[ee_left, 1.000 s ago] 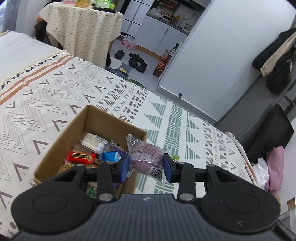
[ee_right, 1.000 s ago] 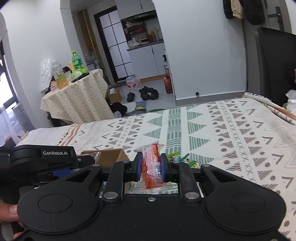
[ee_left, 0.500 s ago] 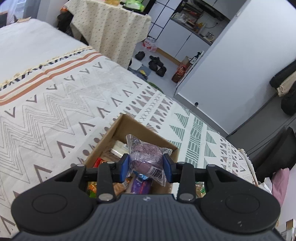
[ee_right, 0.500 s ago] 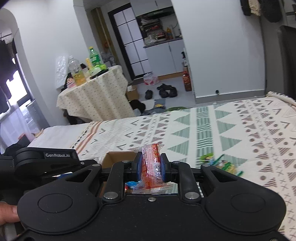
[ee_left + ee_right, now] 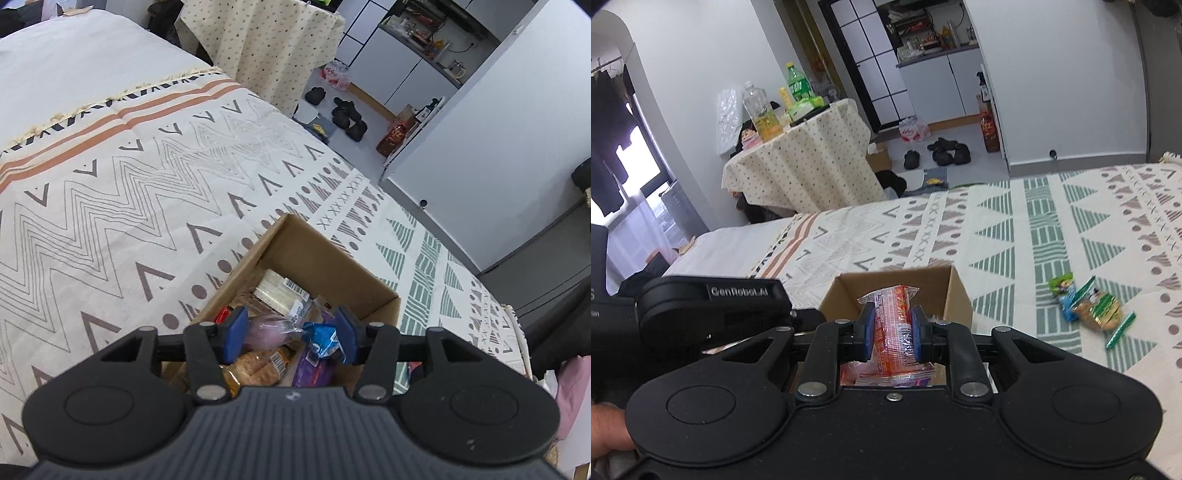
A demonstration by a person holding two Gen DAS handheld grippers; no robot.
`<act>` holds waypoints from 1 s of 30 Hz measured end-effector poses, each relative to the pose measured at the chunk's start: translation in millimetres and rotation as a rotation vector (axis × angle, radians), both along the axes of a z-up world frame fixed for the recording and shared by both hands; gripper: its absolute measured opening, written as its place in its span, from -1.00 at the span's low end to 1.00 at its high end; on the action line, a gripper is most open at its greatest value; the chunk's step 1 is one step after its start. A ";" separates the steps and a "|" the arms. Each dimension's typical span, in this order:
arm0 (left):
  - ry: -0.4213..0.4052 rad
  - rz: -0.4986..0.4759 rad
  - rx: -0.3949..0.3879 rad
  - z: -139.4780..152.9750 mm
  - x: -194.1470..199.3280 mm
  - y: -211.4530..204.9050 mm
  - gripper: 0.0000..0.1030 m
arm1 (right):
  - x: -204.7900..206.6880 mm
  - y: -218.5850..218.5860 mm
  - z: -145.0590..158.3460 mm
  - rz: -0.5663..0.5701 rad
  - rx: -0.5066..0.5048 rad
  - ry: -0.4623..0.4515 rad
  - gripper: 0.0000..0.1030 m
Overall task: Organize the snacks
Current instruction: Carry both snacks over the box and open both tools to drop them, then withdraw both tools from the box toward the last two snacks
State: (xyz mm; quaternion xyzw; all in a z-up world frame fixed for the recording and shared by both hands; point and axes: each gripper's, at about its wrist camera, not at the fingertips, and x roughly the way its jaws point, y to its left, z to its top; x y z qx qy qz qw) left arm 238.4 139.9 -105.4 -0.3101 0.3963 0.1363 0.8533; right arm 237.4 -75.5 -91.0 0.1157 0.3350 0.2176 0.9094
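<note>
An open cardboard box (image 5: 314,251) with several snack packets inside sits on the patterned bedspread (image 5: 110,206). Right above it hangs my left gripper (image 5: 291,330), its jaws opening. The pinkish-purple packet (image 5: 264,332) shows as a blur between the blue pads, loose from them and dropping toward the box. In the right wrist view the box (image 5: 958,295) lies just ahead. My right gripper (image 5: 892,332) is shut on an upright orange-red snack packet (image 5: 892,317) at the box's near edge. The left gripper's black body (image 5: 713,314) is close on the left.
A few loose green and blue snack packets (image 5: 1089,306) lie on the bedspread to the right of the box. Beyond the bed stand a round table (image 5: 805,166) with a dotted cloth and bottles, and shoes (image 5: 942,153) on the floor.
My left gripper moved over the box and its jaws widened, so the purple packet slipped down out of the pads. My right gripper carried the orange-red packet up to the box.
</note>
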 end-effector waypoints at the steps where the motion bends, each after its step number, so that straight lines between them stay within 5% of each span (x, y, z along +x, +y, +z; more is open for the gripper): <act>1: 0.006 0.001 0.000 -1.1 0.5 0.0 0.11 | -0.3 0.3 -1.8 0.006 0.001 0.009 -0.61; 7: 0.017 0.007 0.028 -0.8 0.8 -3.5 0.47 | -3.4 -7.8 -7.9 -0.017 0.015 0.044 -0.29; 21: 0.022 -0.089 0.095 1.9 4.0 -46.3 0.73 | -14.9 -67.5 -4.7 -0.143 -0.002 0.050 -0.18; 30: -0.002 -0.152 0.148 7.0 1.9 -80.8 0.84 | -26.7 -108.2 -3.1 -0.198 -0.011 0.038 0.19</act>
